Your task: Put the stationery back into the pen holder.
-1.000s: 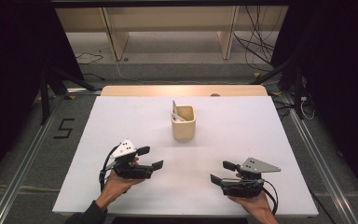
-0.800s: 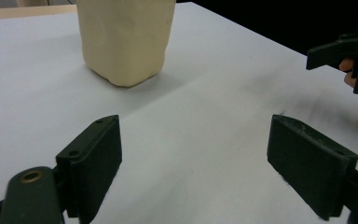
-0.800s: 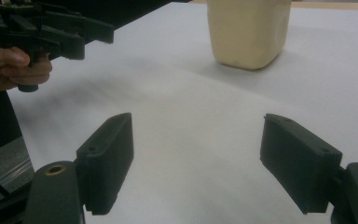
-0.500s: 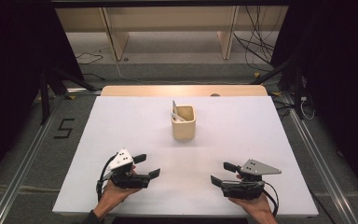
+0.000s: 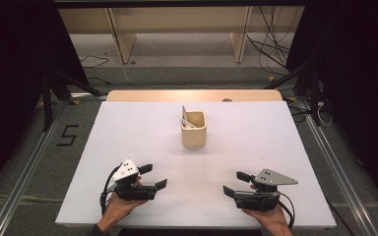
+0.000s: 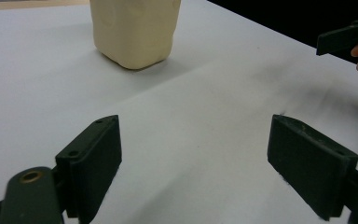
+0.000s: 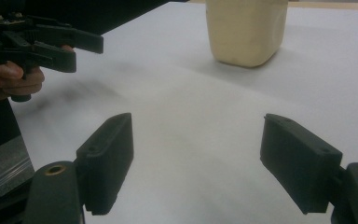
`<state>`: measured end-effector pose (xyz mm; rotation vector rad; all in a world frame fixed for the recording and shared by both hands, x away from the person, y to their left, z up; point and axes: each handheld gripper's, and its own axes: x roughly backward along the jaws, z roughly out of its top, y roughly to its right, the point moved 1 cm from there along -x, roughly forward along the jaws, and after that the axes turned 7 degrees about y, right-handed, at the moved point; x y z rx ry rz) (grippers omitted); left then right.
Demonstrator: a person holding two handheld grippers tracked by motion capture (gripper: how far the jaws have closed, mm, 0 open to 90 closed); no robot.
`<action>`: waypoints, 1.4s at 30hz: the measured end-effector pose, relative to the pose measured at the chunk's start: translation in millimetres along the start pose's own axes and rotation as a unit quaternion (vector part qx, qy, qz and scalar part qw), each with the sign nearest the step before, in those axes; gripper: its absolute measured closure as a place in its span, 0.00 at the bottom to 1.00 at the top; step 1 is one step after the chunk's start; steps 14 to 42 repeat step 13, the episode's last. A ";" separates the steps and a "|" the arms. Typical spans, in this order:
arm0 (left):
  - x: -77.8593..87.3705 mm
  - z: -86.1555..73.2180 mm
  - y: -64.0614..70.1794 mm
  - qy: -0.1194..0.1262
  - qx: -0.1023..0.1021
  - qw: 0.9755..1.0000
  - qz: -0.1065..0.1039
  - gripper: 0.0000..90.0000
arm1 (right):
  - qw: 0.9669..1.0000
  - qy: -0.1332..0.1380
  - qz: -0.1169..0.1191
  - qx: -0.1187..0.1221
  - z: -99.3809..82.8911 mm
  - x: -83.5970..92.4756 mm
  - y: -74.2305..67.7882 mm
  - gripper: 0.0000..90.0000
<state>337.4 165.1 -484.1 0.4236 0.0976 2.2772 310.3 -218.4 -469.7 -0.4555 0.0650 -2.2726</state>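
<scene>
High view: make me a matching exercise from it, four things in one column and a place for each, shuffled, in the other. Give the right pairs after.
Things
1. beige cup
2. left gripper
3. right gripper
4. white utensil

Places
A. near the front edge of the table, on the right side
B. standing inside the cup, leaning on its left rim
C. upright at the middle of the table, toward the far side
D. near the front edge of the table, on the left side

Pairs: 1-C, 2-D, 3-A, 4-B
</scene>
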 end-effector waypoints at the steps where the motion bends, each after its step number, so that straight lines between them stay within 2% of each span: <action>1: -0.2 -0.2 -0.2 -0.001 -0.001 1.000 0.000 0.19 | 1.000 0.000 0.000 0.000 0.0 -0.1 -0.1 0.29; 42: -1.2 -0.7 0.2 -0.004 -0.002 1.000 -0.001 0.19 | 1.000 0.000 -0.001 0.001 -0.1 -0.1 0.2 0.29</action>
